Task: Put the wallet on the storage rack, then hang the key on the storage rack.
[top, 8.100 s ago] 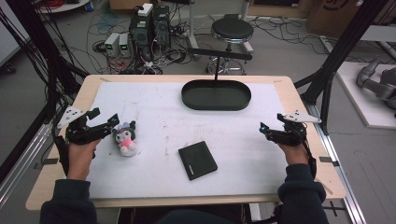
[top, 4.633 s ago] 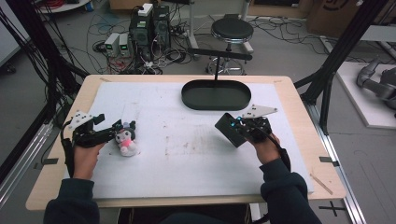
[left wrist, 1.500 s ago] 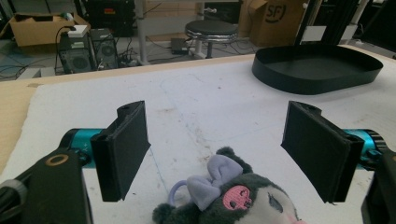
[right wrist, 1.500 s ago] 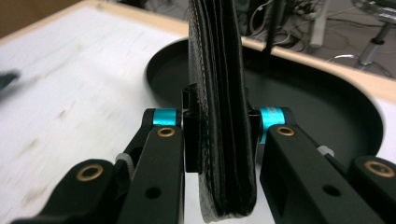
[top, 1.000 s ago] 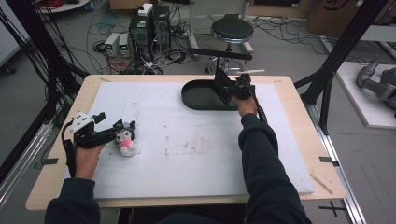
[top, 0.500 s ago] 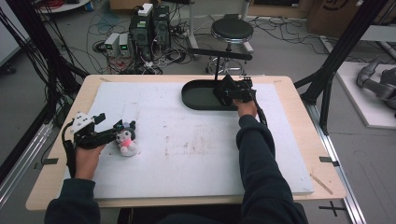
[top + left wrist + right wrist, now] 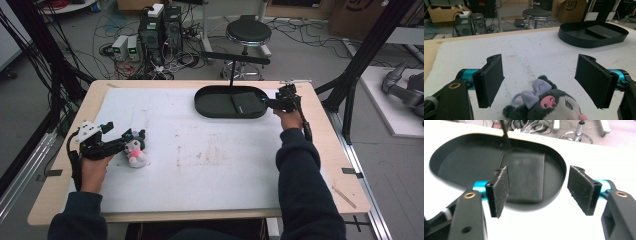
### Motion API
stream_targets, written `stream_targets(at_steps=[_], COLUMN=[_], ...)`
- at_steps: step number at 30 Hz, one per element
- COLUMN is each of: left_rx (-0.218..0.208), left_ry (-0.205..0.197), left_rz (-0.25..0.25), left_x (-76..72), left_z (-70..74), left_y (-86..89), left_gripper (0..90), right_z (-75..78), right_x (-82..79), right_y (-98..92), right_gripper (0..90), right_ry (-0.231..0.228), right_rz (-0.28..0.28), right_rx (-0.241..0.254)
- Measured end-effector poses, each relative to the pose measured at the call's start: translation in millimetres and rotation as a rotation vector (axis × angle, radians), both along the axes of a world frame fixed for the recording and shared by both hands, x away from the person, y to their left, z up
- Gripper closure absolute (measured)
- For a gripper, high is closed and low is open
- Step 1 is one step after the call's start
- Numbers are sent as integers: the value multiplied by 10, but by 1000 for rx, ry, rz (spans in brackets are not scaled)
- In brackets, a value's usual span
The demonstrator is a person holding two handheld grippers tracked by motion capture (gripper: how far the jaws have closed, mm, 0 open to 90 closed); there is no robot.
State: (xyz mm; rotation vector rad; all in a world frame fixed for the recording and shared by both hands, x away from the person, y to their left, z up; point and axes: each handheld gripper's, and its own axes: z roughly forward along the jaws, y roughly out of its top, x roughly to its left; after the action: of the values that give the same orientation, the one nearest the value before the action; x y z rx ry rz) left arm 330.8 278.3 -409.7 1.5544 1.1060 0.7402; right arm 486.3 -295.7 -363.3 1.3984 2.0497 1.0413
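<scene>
A black wallet [image 7: 247, 102] [image 7: 526, 177] [image 7: 602, 31] lies flat in the right half of the black oval tray [image 7: 212, 105] [image 7: 456, 165] [image 7: 574, 41] at the table's far side. My right gripper [image 7: 272, 103] [image 7: 539, 192] hovers open just off the tray's right end, nothing between its pads. At the left, a small plush toy [image 7: 134, 150] [image 7: 546, 106] with a dark head, purple bow and pink body sits on the white mat. My left gripper [image 7: 125, 141] [image 7: 541, 83] is open with its pads on either side of the toy's head, apart from it.
A white mat [image 7: 210, 160] covers most of the wooden table [image 7: 330, 150]. A black stand arm [image 7: 232, 62] rises behind the tray. Beyond the far edge are a stool [image 7: 248, 32], computer boxes [image 7: 160, 22] and cables on the floor.
My right gripper carried the wallet from the mat's front to the tray, let it go there and drew back to the right, open. The left gripper and toy have barely moved.
</scene>
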Motion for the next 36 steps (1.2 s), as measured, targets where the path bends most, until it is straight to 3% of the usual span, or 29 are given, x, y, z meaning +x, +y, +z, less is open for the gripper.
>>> stream_targets(at_steps=[2, 3, 5, 8, 11, 14, 23, 31, 36], left_rx=[-2, -3, -4, -6, -6, -2, -1, -3, -2], left_ry=[0, -2, -4, -3, -4, -10, 10, 41, 93], left_rz=[2, 3, 3, 6, 7, 5, 13, 12, 12], left_x=[-8, -13, -14, -8, -10, -4, 5, 17, -1], left_z=[2, 4, 5, 3, 9, 25, 12, -14, -45], left_y=[-3, -3, -4, -3, -12, -30, -11, -27, -100], left_gripper=[223, 223, 223, 223, 223, 223, 223, 224, 224], right_z=[70, 92, 95, 41, -90, -175, -236, -302, -344], right_x=[-159, -259, -507, -806, -1006, -1014, -991, -997, -1007], right_y=[-57, -70, -71, -58, -30, 16, -49, -55, -21], right_gripper=[284, 273, 256, 230, 219, 219, 219, 221, 236], right_ry=[22, 1, -92, -149, -172, -131, -110, -81, -83], right_rz=[53, 69, 106, 143, 169, 182, 137, 146, 160], right_rx=[6, -3, -42, -63, -78, -123, -73, -66, -118])
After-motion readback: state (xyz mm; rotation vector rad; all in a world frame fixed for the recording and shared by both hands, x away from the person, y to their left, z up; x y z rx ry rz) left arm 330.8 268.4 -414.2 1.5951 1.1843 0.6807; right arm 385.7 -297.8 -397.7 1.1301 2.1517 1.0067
